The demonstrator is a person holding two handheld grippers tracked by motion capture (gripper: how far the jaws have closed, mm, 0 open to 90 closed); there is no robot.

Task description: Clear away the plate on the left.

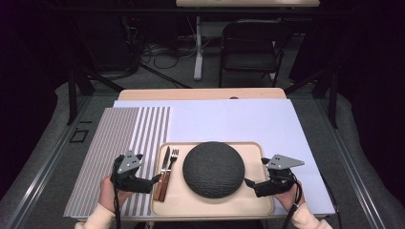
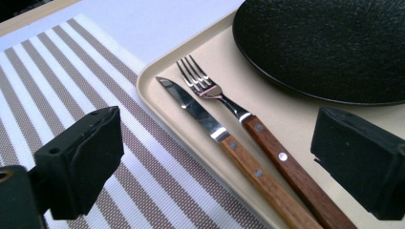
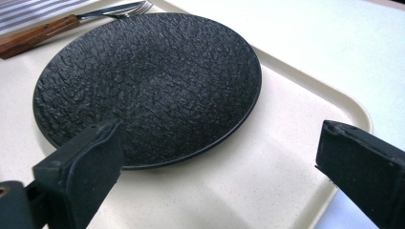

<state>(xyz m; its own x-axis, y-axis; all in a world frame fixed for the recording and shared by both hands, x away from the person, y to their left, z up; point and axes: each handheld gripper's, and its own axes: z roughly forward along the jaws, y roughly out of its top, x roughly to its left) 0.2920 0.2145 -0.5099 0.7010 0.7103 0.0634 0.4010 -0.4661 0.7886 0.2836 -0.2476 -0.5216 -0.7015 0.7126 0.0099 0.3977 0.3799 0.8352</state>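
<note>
A beige tray lies at the table's front edge. On it sit a round black textured plate and, to its left, a knife and a fork with wooden handles. My left gripper is open at the tray's left rim. In its own view the knife and the fork lie ahead of its open gripper, untouched. My right gripper is open at the plate's right side. In the right gripper view the plate and tray lie beyond its open gripper, which grips nothing.
A striped placemat lies left of the tray, and a white sheet covers the rest of the table. Beyond the table's far edge stand a black folding chair and a table leg, with cables on the floor.
</note>
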